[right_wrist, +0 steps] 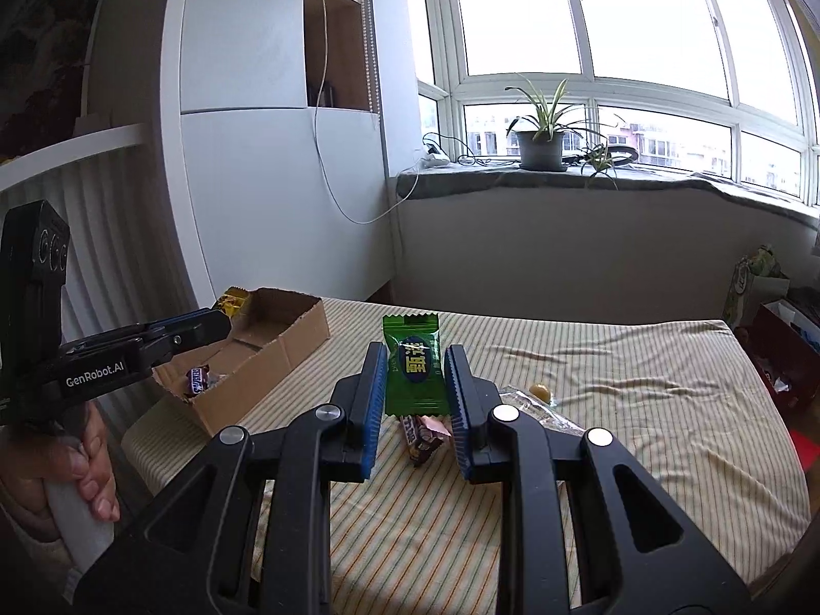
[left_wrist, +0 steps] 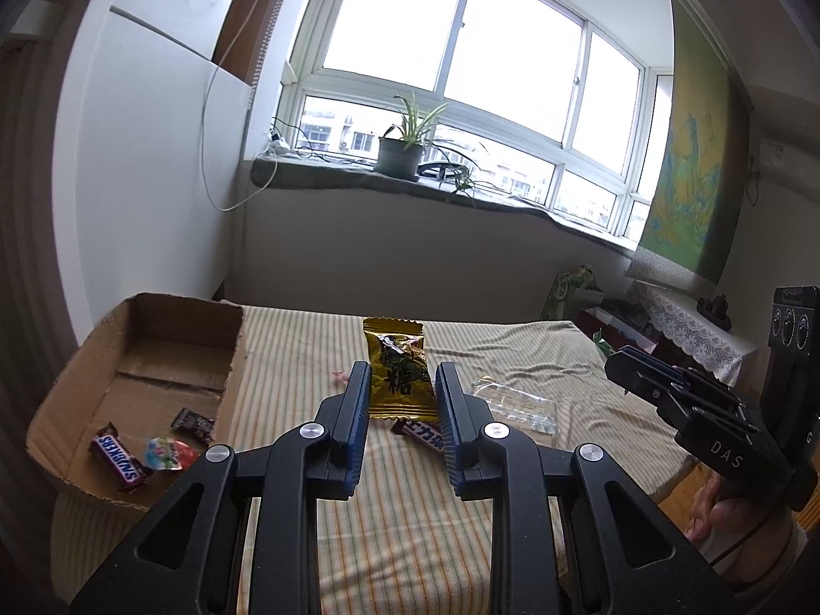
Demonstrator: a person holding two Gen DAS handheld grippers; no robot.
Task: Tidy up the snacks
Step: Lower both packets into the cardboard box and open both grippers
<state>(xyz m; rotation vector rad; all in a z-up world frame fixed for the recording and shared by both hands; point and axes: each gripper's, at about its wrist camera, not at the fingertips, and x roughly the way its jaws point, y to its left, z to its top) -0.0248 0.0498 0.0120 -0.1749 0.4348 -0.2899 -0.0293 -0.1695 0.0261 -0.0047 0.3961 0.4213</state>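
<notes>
My left gripper (left_wrist: 403,366) is shut on a gold candy packet (left_wrist: 397,353), held upright above the striped cloth (left_wrist: 410,538). My right gripper (right_wrist: 416,351) is shut on a green candy packet (right_wrist: 414,359), also lifted. An open cardboard box (left_wrist: 233,359) lies at the left; inside are a Snickers bar (left_wrist: 118,456), a colourful sweet (left_wrist: 169,453) and a dark wrapper (left_wrist: 192,423). Below the grippers another chocolate bar (right_wrist: 417,438) lies on the cloth, with a clear plastic packet (right_wrist: 543,412) and a round yellow candy (right_wrist: 539,389) beside it.
A white cabinet (right_wrist: 246,179) stands behind the box (right_wrist: 266,359). Across the back runs a window sill with a potted plant (right_wrist: 540,148) and cables. Bags and boxes (right_wrist: 779,338) crowd the floor on the right. A hand (right_wrist: 92,466) grips the left handle.
</notes>
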